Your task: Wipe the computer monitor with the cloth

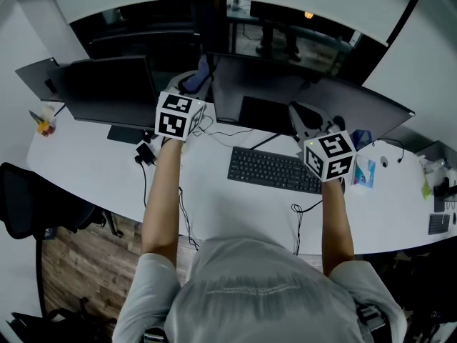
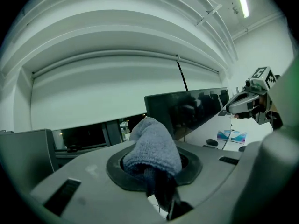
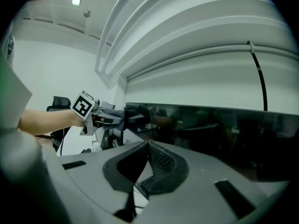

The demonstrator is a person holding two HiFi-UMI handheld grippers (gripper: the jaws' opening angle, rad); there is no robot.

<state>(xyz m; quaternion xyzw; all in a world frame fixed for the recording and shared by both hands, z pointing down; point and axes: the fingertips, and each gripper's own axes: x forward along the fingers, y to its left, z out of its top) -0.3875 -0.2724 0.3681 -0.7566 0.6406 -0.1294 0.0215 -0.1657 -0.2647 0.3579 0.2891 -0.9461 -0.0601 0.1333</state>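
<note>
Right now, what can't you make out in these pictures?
- Monitor smudges: every view, screen too dark and reflective.
- Left gripper fingertips: left gripper view, cloth covers them.
- Items at the desk's right end: head view, too small.

No text, label or number can be read.

White curved desk (image 1: pixel 221 216): wide dark flat monitor (image 1: pixel 285 91) at 12 o'clock, smaller dark flat monitor (image 1: pixel 107 91) at 10, black slab keyboard (image 1: pixel 268 168) just before the wide one. Left gripper (image 1: pixel 194 84) between the monitors, blue-grey terry cloth (image 2: pixel 152 146) in its jaws. Right gripper (image 1: pixel 305 118) over the keyboard's 3 o'clock end.
</note>
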